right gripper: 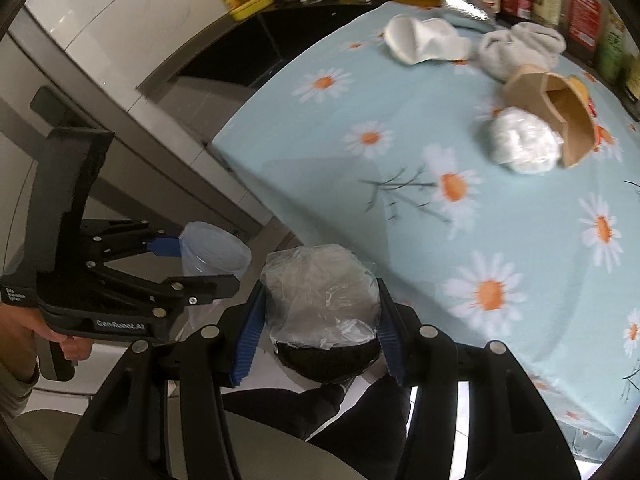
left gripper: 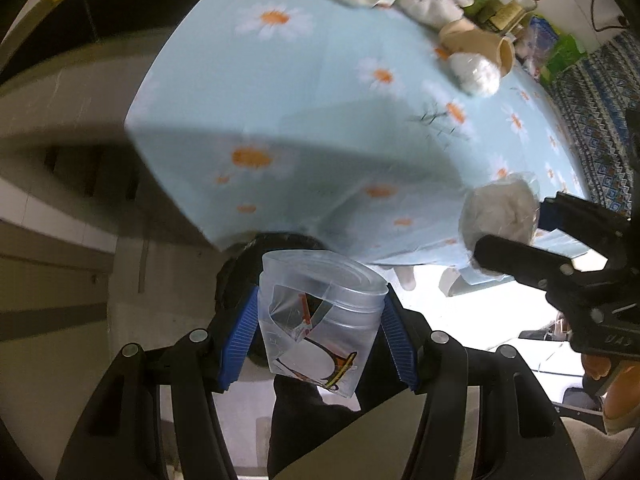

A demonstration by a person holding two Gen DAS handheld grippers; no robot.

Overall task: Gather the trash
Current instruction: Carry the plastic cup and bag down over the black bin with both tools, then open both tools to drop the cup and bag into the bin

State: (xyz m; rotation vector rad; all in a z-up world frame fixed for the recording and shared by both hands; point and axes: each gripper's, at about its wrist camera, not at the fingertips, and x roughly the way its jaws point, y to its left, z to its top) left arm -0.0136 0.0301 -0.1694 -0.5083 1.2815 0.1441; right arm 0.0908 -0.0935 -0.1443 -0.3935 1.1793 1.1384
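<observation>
Between the left gripper's [left gripper: 318,330] ribbed blue pads sits a clear, smooth plastic cup [left gripper: 320,312], the right gripper [right gripper: 318,322] pinches a crinkly glossy film wad [right gripper: 322,294], and beyond both lies matt daisy-printed cloth [right gripper: 500,220].

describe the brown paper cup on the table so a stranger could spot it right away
Start at the light blue daisy-print tablecloth and look to its far side, near the row of bottles and boxes. The crushed brown paper cup lies on its side there, mouth open, against a white plastic-wrapped wad. It is the only tan thing among the white trash.
</observation>
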